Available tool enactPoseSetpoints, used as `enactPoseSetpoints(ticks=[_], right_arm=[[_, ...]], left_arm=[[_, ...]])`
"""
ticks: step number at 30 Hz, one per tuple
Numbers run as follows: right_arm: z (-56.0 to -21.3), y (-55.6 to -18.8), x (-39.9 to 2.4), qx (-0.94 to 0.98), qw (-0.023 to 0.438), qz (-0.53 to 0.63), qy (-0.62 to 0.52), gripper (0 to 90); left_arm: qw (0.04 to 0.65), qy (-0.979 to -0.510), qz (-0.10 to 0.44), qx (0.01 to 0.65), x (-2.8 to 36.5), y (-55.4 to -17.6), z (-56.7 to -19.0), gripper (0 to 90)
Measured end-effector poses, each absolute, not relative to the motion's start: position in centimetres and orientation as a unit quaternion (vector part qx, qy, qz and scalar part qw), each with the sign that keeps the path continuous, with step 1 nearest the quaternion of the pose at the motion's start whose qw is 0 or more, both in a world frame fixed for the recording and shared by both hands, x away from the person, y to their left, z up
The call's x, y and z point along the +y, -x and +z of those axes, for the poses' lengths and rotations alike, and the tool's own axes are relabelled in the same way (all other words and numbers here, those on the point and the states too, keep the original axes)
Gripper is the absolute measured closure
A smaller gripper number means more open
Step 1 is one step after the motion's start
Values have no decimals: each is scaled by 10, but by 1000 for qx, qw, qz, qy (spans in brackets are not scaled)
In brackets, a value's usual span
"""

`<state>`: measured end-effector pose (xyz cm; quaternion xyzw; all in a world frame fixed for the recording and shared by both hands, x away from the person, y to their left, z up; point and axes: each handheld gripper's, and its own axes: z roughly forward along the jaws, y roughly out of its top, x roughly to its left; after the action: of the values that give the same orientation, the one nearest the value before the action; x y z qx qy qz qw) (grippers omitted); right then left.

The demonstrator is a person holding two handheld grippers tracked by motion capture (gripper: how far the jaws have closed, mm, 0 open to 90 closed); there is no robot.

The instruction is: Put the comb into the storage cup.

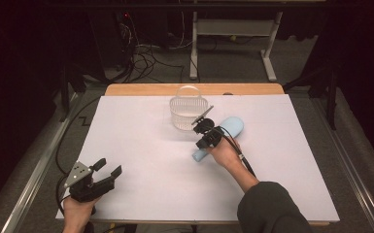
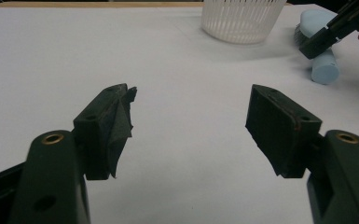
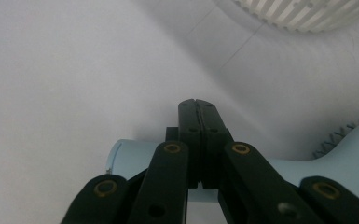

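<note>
A: Briefly, left hand-held gripper (image 1: 108, 167), lower left of high view: status?
B: Jaws spread wide, nothing btwn them; it sits low over the white tabletop (image 1: 141, 160), held by a hand (image 1: 77, 209).
A: Right hand-held gripper (image 1: 202, 127), frame centre?
B: Jaws pressed together, pads touching, nothing gripped. It lies above a light-blue brush (image 1: 226, 130) w/ a thick handle; contact w/ brush can't be told.
A: Brush position?
B: Flat on tabletop, centre-right, angled; head just beside the white slatted basket (image 1: 188, 112), upper centre.
</note>
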<state>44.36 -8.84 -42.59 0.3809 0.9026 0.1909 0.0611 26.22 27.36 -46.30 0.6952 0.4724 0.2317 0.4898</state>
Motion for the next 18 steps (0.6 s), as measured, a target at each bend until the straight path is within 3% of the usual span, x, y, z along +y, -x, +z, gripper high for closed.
enactPoseSetpoints(ticks=[18], right_arm=[[-424, -436, -90, 908, 52, 163, -383, 900]], left_arm=[[489, -697, 231, 471, 273, -262, -463, 316]])
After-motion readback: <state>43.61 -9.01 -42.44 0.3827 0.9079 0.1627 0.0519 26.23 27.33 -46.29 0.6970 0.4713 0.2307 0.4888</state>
